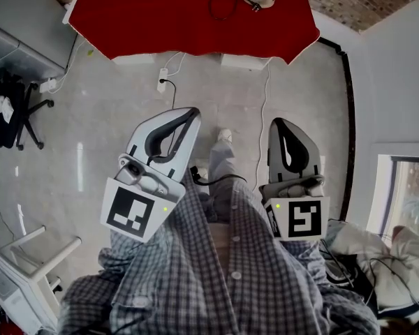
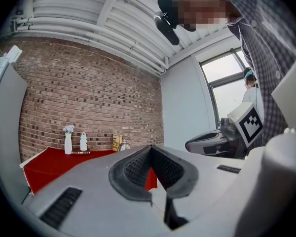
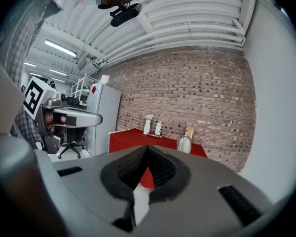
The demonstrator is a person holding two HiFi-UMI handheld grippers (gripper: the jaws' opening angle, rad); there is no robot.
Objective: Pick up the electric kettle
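**Standing back from the red table, both grippers empty, the kettle well ahead**

I carry the left gripper (image 1: 186, 117) and the right gripper (image 1: 284, 125) side by side over my legs, each with its jaws pressed together on nothing. As I judge it, I am too far off to use them yet. The electric kettle (image 3: 183, 143) stands toward the back of the red table (image 1: 195, 26), near the brick wall (image 3: 202, 93), with a dark cord (image 1: 221, 2) looped beside it, well apart from both grippers. A vase (image 3: 148, 124) and a bottle (image 3: 158, 128) stand further left along the wall. Smooth grey floor (image 1: 112, 117) lies between me and the table, with a power strip (image 1: 163, 79) just before it. An office chair (image 1: 14, 121) sits at the left and a window (image 1: 408, 187) at the right.
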